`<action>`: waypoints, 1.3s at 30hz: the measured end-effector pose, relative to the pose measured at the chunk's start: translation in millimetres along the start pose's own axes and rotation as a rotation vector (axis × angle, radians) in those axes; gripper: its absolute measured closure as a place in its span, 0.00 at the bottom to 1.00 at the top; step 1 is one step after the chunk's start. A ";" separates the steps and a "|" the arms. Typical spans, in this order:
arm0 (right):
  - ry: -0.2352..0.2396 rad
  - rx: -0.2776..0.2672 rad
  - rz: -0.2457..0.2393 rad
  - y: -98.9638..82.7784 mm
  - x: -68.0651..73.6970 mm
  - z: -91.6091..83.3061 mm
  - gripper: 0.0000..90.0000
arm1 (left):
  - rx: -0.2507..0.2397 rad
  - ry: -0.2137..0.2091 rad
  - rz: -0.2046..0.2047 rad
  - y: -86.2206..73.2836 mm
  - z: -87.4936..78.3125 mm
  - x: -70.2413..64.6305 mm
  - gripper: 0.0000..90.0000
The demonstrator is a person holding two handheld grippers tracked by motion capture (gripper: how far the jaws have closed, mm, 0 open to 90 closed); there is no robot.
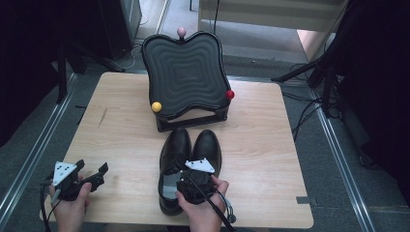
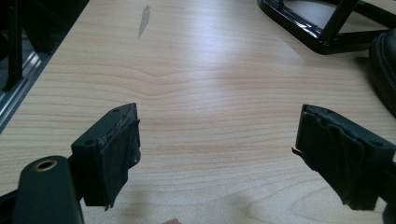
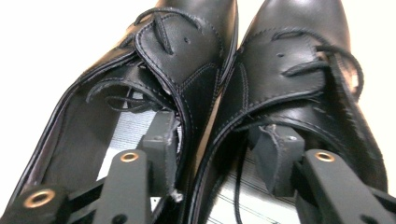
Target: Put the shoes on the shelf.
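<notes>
A pair of black leather lace-up shoes stands side by side on the wooden table (image 1: 121, 125), toes toward the far side: the left shoe (image 1: 175, 145) (image 3: 187, 51) and the right shoe (image 1: 208, 144) (image 3: 289, 56). My right gripper (image 1: 192, 171) (image 3: 217, 144) reaches into them from the heel end, one jaw inside each shoe, so the two inner walls lie between the jaws. One jaw rests against the left shoe's inner wall; a dark gap shows beside the other. My left gripper (image 1: 92, 167) (image 2: 217, 149) is open above bare wood at the near left, with nothing between its jaws.
A black wavy-topped stand (image 1: 186, 72) with pink (image 1: 182, 32), red (image 1: 230, 94) and yellow (image 1: 156, 107) balls sits just beyond the shoes' toes. Its base (image 2: 317, 32) and a shoe toe (image 2: 385, 60) appear in the left gripper view. Dark stands and cables flank the table.
</notes>
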State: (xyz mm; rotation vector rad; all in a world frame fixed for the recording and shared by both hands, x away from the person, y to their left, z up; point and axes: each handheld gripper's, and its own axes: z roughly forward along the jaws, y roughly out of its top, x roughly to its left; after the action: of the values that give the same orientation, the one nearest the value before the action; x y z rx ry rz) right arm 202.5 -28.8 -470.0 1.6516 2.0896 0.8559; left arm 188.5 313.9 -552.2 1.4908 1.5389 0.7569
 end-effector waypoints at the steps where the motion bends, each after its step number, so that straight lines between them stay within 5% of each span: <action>1: 0.002 0.013 0.012 0.8 -0.7 2.9 0.62 | -0.003 -0.002 -0.002 -0.2 0.0 0.4 0.16; 6: -0.016 0.030 -0.007 3.7 0.9 7.0 0.65 | -0.001 -0.002 -0.002 -0.2 0.0 0.2 0.16; 8: -0.044 0.069 -0.096 7.9 5.2 11.9 0.67 | 0.004 -0.001 -0.001 0.2 1.1 -0.4 0.17; 16: -0.004 0.085 -0.051 10.7 0.7 16.4 0.82 | 0.006 0.000 -0.006 0.3 1.1 -0.2 0.17; 17: -0.006 0.062 -0.019 7.8 -2.0 14.4 0.87 | 0.006 -0.004 -0.006 0.3 0.9 0.2 0.17; 27: 0.009 -0.056 -0.034 -11.3 -2.3 -1.9 0.92 | 0.004 -0.006 -0.009 0.5 0.8 1.1 0.17; 34: 0.012 -0.111 -0.054 -20.4 -14.3 -20.1 0.93 | 0.004 -0.005 -0.009 0.4 0.9 1.1 0.17; 39: 0.054 -0.167 -0.025 -25.1 -27.1 -31.0 0.93 | -0.002 -0.004 -0.009 -0.1 0.3 0.9 0.17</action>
State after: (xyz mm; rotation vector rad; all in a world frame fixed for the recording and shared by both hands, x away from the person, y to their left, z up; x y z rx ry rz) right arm 172.1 -65.9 -465.3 1.5287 2.0090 1.0469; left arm 188.8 314.8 -552.6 1.4820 1.5409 0.7489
